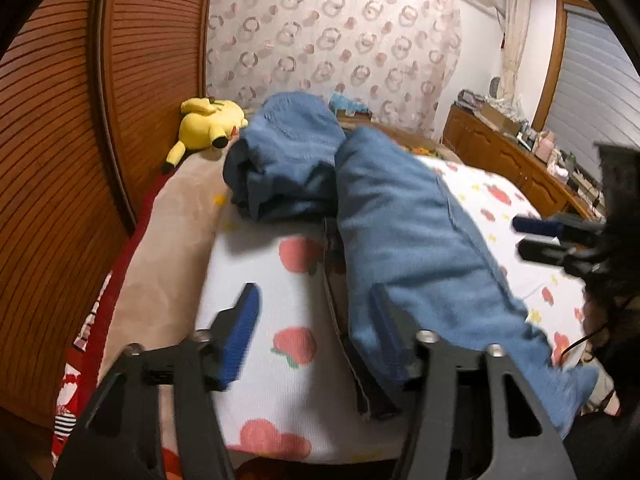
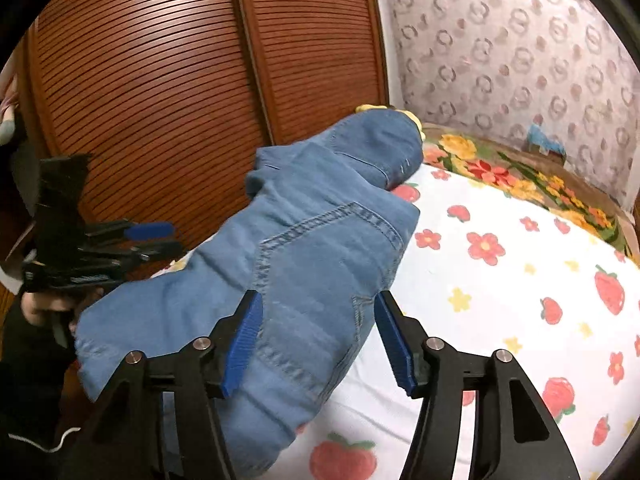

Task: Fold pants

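Note:
Blue denim pants (image 1: 404, 240) lie bunched on the bed, one part heaped at the far end and a long part running toward me; they also show in the right wrist view (image 2: 304, 264), back pocket up. My left gripper (image 1: 316, 332) is open low over the near end of the pants; its right finger is against or under the denim. My right gripper (image 2: 316, 340) is open above the pants' pocket area, holding nothing. The left gripper (image 2: 152, 240) shows at the left in the right wrist view, and the right gripper (image 1: 528, 236) at the right in the left wrist view.
A white sheet with strawberry and flower print (image 2: 500, 280) covers the bed. A yellow plush toy (image 1: 208, 124) lies at the far left corner. A wooden slatted wardrobe (image 1: 80, 120) runs along the left. A wooden cabinet with clutter (image 1: 512, 152) stands at the right.

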Motion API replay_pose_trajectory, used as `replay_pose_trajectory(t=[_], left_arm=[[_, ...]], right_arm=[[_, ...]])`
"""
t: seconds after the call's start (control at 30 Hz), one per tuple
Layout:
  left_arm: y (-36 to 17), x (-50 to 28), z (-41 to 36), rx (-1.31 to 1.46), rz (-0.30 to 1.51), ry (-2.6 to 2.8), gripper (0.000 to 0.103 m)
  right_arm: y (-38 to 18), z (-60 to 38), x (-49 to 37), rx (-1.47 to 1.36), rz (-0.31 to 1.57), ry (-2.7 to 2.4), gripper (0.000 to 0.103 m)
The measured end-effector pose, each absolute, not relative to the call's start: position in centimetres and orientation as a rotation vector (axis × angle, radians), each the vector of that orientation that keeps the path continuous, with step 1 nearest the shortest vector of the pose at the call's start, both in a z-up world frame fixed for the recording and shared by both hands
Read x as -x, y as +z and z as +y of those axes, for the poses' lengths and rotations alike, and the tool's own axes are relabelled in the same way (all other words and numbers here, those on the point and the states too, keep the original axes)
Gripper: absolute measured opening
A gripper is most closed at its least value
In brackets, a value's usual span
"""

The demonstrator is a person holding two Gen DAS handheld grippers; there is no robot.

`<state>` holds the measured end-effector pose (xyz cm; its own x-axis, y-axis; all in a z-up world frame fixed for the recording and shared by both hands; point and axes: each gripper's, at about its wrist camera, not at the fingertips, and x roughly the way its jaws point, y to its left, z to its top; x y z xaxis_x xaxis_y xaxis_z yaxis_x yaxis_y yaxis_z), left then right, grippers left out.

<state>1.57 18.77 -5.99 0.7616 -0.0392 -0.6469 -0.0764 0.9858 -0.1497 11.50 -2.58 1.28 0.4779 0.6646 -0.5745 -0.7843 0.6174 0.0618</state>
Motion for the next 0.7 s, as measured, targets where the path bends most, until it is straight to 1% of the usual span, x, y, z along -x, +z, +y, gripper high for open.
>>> replay_pose_trajectory(t=[0.1,0.23,0.4,0.53,0.7], left_arm=[[-5.0,-2.2,19.1,0.178,0.680,0.006,0.075],[-5.4,-4.2,18.6,0.193,0.704,-0.037,0.075],[-8.2,-7.0,17.9,0.177,0.807,-0.041,0.075],[-9.9,-8.2,17.9,0.191,0.861,-0.053,0.075],[-11.0,-9.0,17.6,0.199,0.895,-0.070,0.075]], right_arm=[[0.9,-2.4,-13.0,0.209,0.616,0.892,0.064],[0.3,-1.9,-15.2,0.200,0.638,0.895,0.068],[-0.5,-0.7,-17.8,0.178,0.690,0.920,0.072],[-1.8,0.3,-19.7,0.174,0.745,0.915,0.082],[-3.4,1.5,-21.3,0.161,0.803,0.951,0.083]])
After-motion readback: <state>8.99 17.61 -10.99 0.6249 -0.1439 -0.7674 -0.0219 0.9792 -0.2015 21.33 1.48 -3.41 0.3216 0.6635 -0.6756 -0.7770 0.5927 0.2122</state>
